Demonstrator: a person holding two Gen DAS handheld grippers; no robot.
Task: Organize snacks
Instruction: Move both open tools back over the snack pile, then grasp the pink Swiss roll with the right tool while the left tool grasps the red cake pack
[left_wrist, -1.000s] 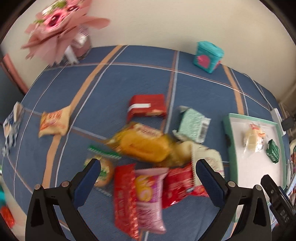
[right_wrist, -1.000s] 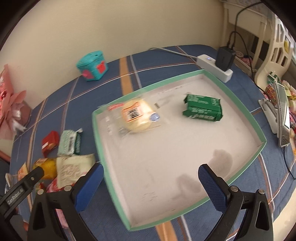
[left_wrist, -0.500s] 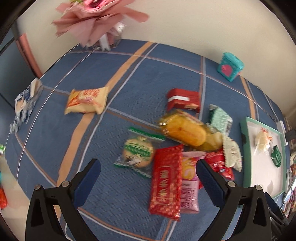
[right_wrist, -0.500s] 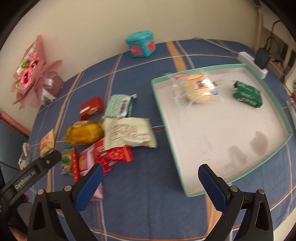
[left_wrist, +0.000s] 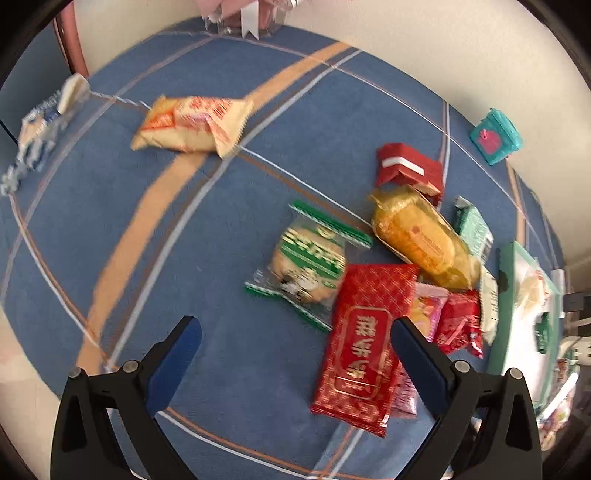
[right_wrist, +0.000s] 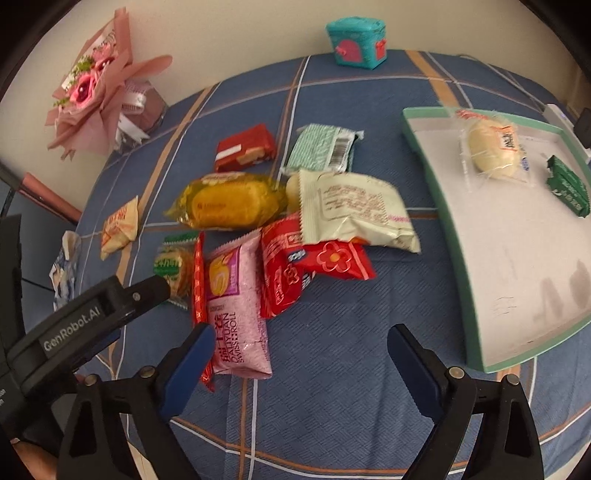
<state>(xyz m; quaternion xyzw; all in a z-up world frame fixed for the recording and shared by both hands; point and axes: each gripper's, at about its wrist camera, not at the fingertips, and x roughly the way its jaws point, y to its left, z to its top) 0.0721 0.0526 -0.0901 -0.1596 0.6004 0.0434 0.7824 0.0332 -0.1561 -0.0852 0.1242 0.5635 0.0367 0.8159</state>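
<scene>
A heap of snack packs lies on the blue plaid cloth: a yellow cake pack (right_wrist: 229, 203), a cream pack (right_wrist: 354, 212), a red flowered pack (right_wrist: 314, 262), a pink roll pack (right_wrist: 236, 306), a long red pack (left_wrist: 365, 343) and a green-striped cracker pack (left_wrist: 310, 262). The mint-rimmed tray (right_wrist: 461, 295) at the right holds a pale bun (right_wrist: 491, 147) and a dark green pack (right_wrist: 567, 186). My left gripper (left_wrist: 291, 328) hangs open above the cloth, just left of the long red pack. My right gripper (right_wrist: 301, 341) is open with nothing between its fingers, its jaws closing a little, near the pink pack.
An orange-and-cream pack (left_wrist: 192, 123) and a blue-white wrapper (left_wrist: 40, 125) lie apart at the far left. A teal box (right_wrist: 356, 42) and a pink bouquet (right_wrist: 96, 88) stand by the wall. The left gripper's black body (right_wrist: 85, 325) crosses the right wrist view's lower left.
Both views have swept left from the tray toward the snack heap. The heap now lies closer under both grippers, and the tray has slid to the right edge.
</scene>
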